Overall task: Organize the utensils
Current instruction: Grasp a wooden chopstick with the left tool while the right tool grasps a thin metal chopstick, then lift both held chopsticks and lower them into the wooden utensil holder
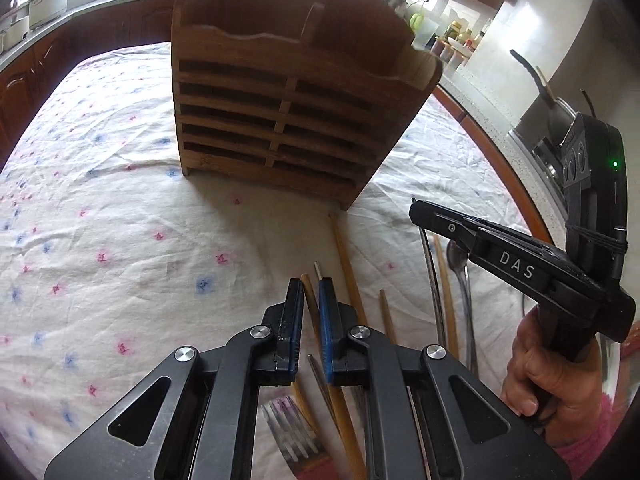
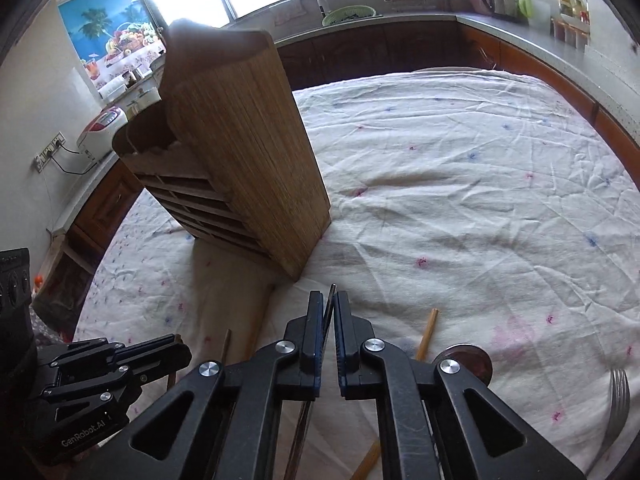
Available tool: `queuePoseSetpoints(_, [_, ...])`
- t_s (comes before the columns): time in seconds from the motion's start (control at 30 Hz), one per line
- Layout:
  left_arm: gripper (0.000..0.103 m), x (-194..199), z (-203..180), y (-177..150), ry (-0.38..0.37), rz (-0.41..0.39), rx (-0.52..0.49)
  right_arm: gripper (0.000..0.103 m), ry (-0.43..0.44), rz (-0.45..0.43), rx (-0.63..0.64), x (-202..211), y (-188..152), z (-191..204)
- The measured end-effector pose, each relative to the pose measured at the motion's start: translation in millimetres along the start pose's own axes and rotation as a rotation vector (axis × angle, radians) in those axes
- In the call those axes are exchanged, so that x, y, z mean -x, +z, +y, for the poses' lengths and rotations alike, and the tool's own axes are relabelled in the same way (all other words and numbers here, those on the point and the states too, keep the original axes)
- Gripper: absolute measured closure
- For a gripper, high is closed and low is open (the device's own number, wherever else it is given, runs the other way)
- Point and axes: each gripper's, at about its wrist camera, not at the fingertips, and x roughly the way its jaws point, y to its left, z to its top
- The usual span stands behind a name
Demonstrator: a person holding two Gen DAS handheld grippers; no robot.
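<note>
1. L gripper [image 1: 311,304] was closed on a wooden chopstick [image 1: 309,294], near side of the cloth [image 1: 120,220].
2. R gripper [image 2: 330,312] pinched a thin dark utensil [image 2: 329,312].
3. Wooden holder [image 1: 280,120] stood farther back, w/ other utensils [image 1: 456,280] lying near.

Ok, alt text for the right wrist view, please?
The right tool, its jaws nearly closed on a thin dark metal utensil handle, points at a wooden utensil holder standing on a floral tablecloth. The left tool sits at lower left; a fork lies at lower right.
</note>
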Motion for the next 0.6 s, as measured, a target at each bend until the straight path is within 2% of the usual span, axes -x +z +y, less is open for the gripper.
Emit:
queuePoseSetpoints(0.3, [0.097, 82.0, -8.6, -1.0, -0.055, -0.127, -0.012, 0.099, 0.039, -0.12, 0.021, 73.0, 6.8, 14.7])
queuePoseSetpoints(0.47, [0.098, 127.6, -12.4, -11.9, -0.08, -0.221, -0.003, 0.099, 0.055, -0.187, 0.043, 109.5, 4.2, 31.4])
queuePoseSetpoints(0.6, [0.099, 152.4, -17.2, -22.5, -0.093, -0.264, -0.009, 0.099, 0.062, -0.233, 0.064, 134.0, -1.3, 44.9])
